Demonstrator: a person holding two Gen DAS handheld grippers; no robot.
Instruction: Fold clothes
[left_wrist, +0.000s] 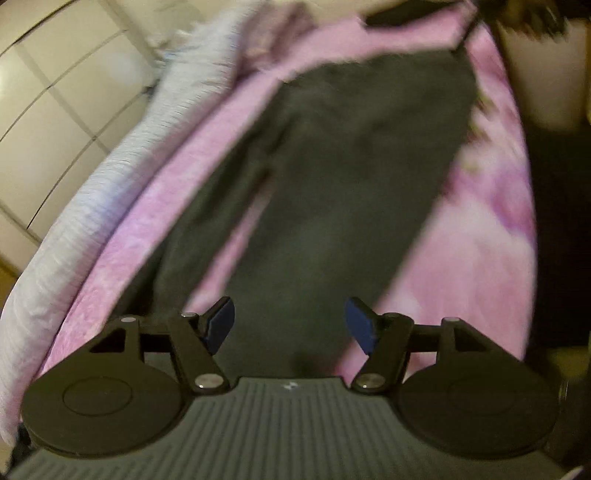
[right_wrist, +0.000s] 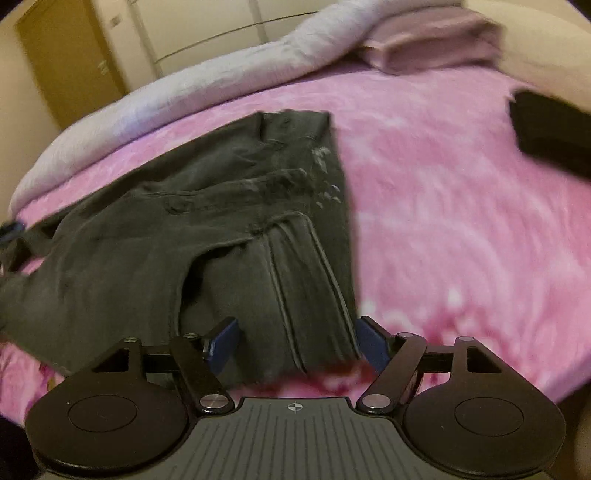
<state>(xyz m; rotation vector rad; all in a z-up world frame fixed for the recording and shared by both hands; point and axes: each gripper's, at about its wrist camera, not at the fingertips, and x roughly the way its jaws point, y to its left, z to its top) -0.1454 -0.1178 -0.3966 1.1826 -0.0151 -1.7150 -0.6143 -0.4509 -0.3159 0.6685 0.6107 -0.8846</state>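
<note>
Left wrist view smeared by motion throughout: dark trousers (left_wrist: 332, 177) without visible seams or pockets, far end blurred beyond telling waistband from hem. Near end hidden under the left tongs (left_wrist: 290, 325). Dark shape (left_wrist: 406, 16) at the top edge, cut off and too blurred to name. Right side black, unreadable.

Right wrist view sharper in the middle only. Trouser hem partly hidden behind the right tongs (right_wrist: 297, 343); whether the blue pads (right_wrist: 221, 343) touch cloth, unclear. Left part of the trousers cut by the frame edge. Black object (right_wrist: 546, 133) on the pink bedspread (right_wrist: 443, 221), cropped at right, unidentifiable. Folded mauve cloth (right_wrist: 436, 44) blurred.
</note>
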